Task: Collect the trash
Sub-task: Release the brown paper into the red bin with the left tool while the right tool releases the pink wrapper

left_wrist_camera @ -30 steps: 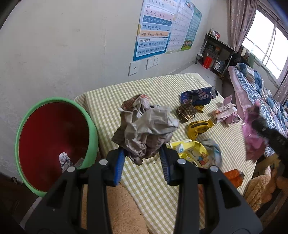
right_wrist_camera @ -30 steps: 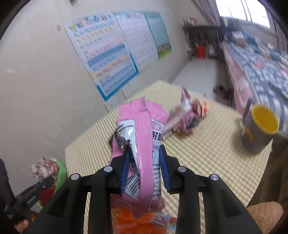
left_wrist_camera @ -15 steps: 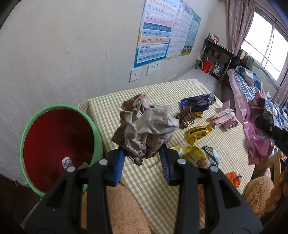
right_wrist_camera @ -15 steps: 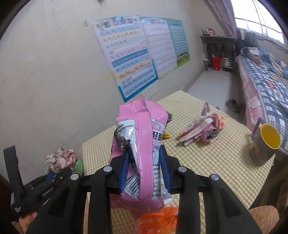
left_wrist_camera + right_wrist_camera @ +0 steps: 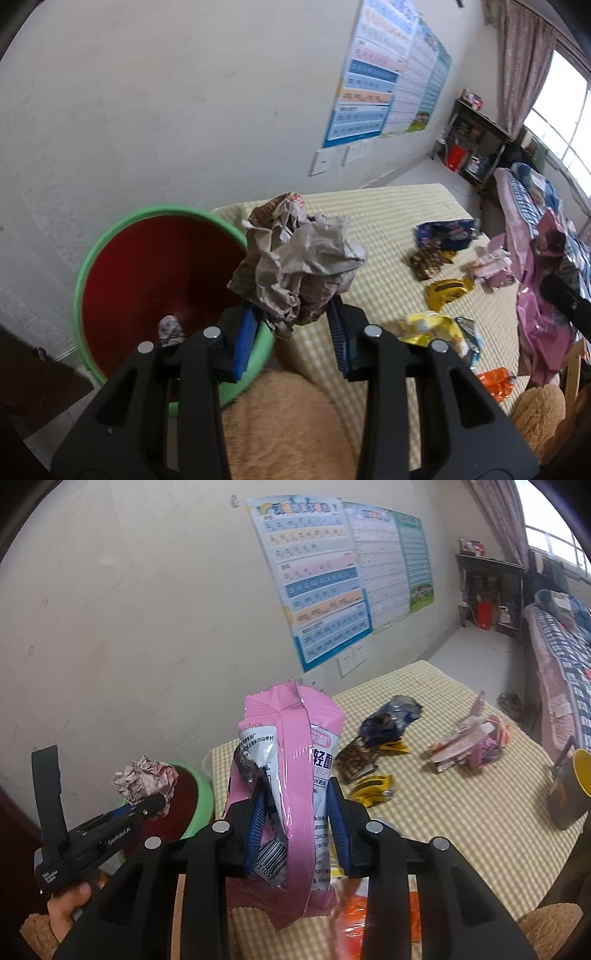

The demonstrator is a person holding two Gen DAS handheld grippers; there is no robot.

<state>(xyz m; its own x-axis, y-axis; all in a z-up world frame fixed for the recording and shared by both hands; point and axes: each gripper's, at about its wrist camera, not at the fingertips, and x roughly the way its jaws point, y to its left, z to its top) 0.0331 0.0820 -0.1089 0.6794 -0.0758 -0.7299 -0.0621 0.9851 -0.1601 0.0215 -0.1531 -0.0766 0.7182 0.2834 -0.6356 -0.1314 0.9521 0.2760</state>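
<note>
Both our hands have swung left toward the bin since a second ago, and the green rim now sits right under our left load. Our left gripper (image 5: 291, 332) is clamped on the crumpled paper wad (image 5: 299, 258), which hangs over the near right edge of the green bin (image 5: 110, 236), its red inside showing one scrap already. Our right gripper (image 5: 295, 823) pinches the pink snack bag (image 5: 291, 768) upright, above the checked table (image 5: 461, 812) and right of the bin. That puts the paper almost ready to drop, we reckon; the bag follows. Further right, blue, brown and yellow wrappers (image 5: 443, 291) wait on the cloth.
</note>
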